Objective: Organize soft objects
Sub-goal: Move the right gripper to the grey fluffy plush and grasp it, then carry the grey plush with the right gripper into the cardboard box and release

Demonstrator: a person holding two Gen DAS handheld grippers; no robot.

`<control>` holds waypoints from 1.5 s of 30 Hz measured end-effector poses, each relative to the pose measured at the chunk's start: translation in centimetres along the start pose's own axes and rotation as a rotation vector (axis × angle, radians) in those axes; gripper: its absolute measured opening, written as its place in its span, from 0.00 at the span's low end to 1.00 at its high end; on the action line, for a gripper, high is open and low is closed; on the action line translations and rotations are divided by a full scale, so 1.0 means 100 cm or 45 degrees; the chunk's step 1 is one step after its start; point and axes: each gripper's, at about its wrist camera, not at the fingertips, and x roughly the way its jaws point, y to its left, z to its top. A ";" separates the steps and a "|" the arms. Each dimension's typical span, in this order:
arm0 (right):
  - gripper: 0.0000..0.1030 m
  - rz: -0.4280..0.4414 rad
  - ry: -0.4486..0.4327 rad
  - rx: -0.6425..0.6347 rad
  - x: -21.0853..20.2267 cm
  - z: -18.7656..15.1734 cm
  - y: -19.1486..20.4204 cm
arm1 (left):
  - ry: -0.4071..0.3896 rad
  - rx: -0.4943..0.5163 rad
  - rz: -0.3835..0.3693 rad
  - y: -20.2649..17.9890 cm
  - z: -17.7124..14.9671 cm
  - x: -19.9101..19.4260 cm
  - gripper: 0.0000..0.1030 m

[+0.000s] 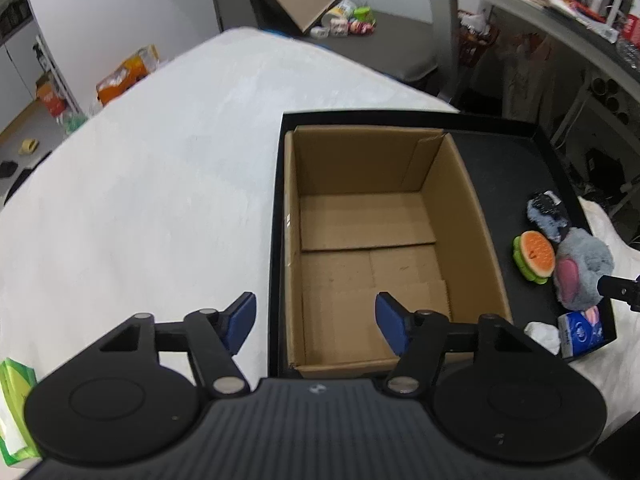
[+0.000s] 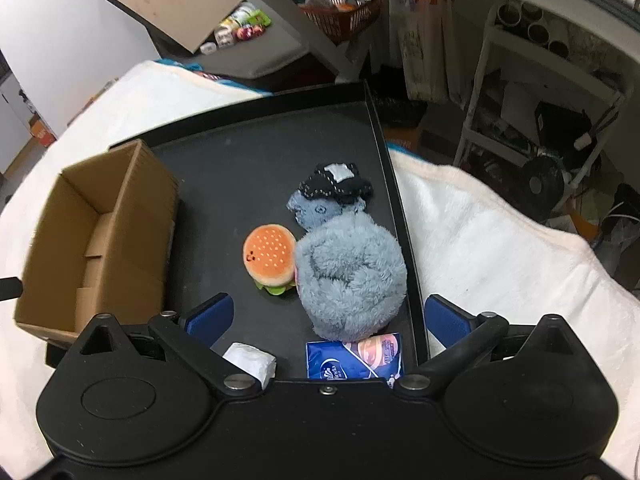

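Risks first. Right tongs (image 2: pixel 329 318) spread at their widest, empty, hovering over the grey plush (image 2: pixel 350 276) lying toward 3 o'clock on the black tray (image 2: pixel 376 112). Could easily snag two things at once: burger toy (image 2: pixel 269 258) touching the plush at its 9 o'clock side, blue tissue pack (image 2: pixel 354 360) tucked just under its 6 o'clock edge, dark knitted piece (image 2: pixel 334 192) pressed against it at 12 o'clock. One blue pad sits outside the tray's right wall, so a straight descent may land on the rim rather than beside the plush. Fluffy pile likely to compress and slip from a shallow pinch.

Left tongs (image 1: pixel 316 322) partly spread, nothing between them, straddling the cardboard box's left wall; a closing pinch there would grab cardboard, and a nudge might shift the box (image 1: pixel 368 240) within the tray.

Containers next. Box open-topped, standing at the tray's 9 o'clock end, completely empty inside — only flaps on its floor. Tray holding the box plus all loose soft items, including a crumpled white wad (image 2: pixel 252 362) at 6 o'clock. Nothing sorted yet, by the look of it. Tray resting on a white fleecy cloth (image 1: pixel 140 200) covering the surface.
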 end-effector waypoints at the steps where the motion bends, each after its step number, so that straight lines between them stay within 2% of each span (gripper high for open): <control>1: 1.00 -0.011 0.008 -0.001 0.004 0.000 0.001 | 0.010 -0.007 0.007 0.002 0.000 0.003 0.60; 13: 1.00 -0.063 0.075 -0.034 0.038 0.001 0.005 | 0.093 -0.049 0.030 0.015 -0.003 0.033 0.45; 20: 0.98 -0.096 0.072 -0.073 0.049 0.001 0.007 | 0.142 -0.085 0.042 0.020 -0.003 0.047 0.37; 23: 0.85 -0.086 0.087 -0.076 0.053 0.001 0.007 | 0.143 -0.099 0.044 0.023 -0.002 0.051 0.28; 25: 0.69 -0.104 0.081 -0.071 0.053 0.002 0.006 | 0.144 -0.126 0.022 0.025 0.000 0.051 0.22; 29: 0.63 -0.078 0.078 -0.040 0.048 0.004 0.001 | 0.133 -0.165 -0.010 0.026 0.000 0.050 0.12; 45: 0.62 0.020 -0.002 -0.049 0.007 0.016 0.025 | 0.109 -0.159 -0.057 0.023 -0.007 0.039 0.10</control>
